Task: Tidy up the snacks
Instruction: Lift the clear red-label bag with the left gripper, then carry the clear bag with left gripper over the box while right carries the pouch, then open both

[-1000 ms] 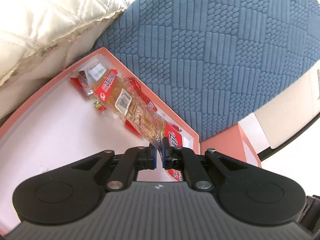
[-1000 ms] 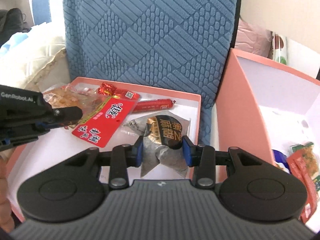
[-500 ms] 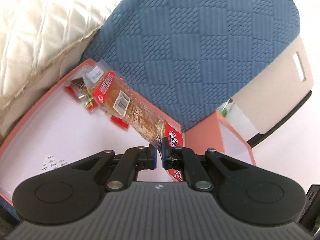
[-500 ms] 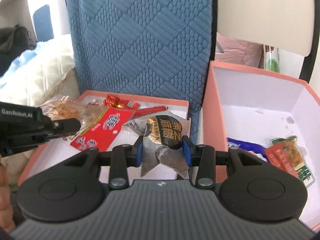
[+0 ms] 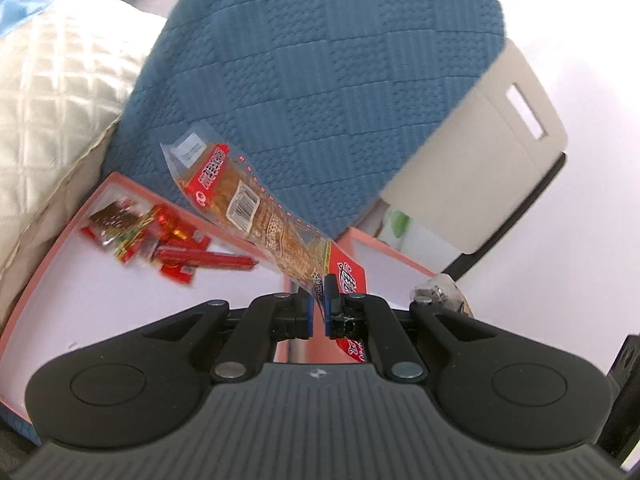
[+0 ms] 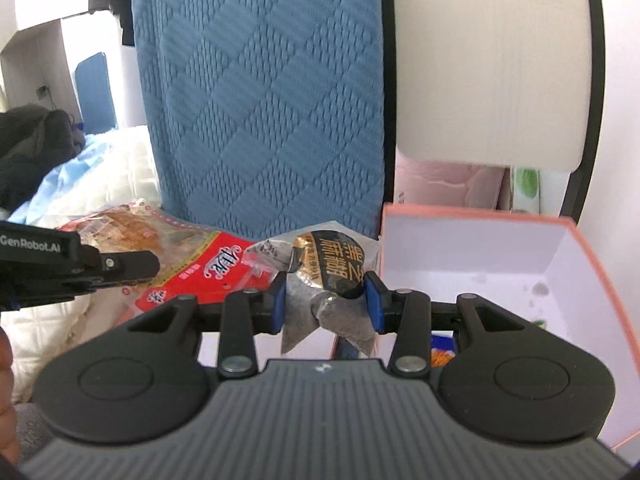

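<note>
While the left hand-held gripper (image 5: pixel 319 303) has its blue pads nearly together, pinching the lower edge of a long clear packet (image 5: pixel 256 216), that crinkly packet slants up and away in mid-air, showing golden-brown contents, a red label with white characters and a white barcode sticker. Below it lies a shallow pink box (image 5: pixel 48 264) with a smooth white inside, holding a red sausage stick (image 5: pixel 208 258) and a heap of small red and gold foil wrappers (image 5: pixel 132 228). Behind stands a blue cushion (image 5: pixel 320 80) with a woven checker relief, beside a cream quilted pillow (image 5: pixel 52 92).

The right hand-held gripper (image 6: pixel 326 306) stands partly apart, clamped on a rounded silver-grey pouch (image 6: pixel 328 268) with a black and gold label in Chinese characters; the pouch is held aloft just left of a deeper pink box (image 6: pixel 472 212) with white walls. From the right wrist view, the left tool's black body reads "GenRobot.AI".
</note>
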`<move>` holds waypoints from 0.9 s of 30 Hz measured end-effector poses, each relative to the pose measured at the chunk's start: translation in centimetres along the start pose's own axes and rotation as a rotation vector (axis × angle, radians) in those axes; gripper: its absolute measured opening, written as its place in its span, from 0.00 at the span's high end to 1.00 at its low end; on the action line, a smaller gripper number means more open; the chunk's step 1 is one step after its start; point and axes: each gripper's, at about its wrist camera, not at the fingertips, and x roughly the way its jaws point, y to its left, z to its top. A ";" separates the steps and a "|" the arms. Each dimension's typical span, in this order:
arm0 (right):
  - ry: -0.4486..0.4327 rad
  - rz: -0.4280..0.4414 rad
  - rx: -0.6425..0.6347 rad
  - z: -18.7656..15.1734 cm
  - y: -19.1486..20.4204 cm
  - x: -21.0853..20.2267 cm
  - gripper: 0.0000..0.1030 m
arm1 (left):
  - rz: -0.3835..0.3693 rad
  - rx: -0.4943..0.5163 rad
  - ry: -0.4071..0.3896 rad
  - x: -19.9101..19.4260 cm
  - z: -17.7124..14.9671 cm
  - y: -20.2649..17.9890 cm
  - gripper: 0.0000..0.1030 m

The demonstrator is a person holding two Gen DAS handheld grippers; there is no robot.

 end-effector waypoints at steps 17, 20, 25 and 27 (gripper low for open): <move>-0.086 -0.086 -0.048 4.5 -4.3 -3.9 0.59 | -0.083 0.105 0.050 1.2 1.5 -8.1 0.95; -0.077 -0.105 -0.051 4.1 -5.8 -4.4 0.58 | -0.100 0.088 0.090 2.7 1.1 -9.3 0.95; -0.040 -0.151 -0.021 3.2 -8.7 -4.2 0.58 | -0.116 0.114 0.157 5.4 -0.3 -11.7 0.95; -0.018 -0.168 -0.007 2.3 -10.1 -4.0 0.58 | -0.118 0.137 0.187 6.6 -1.2 -12.7 0.95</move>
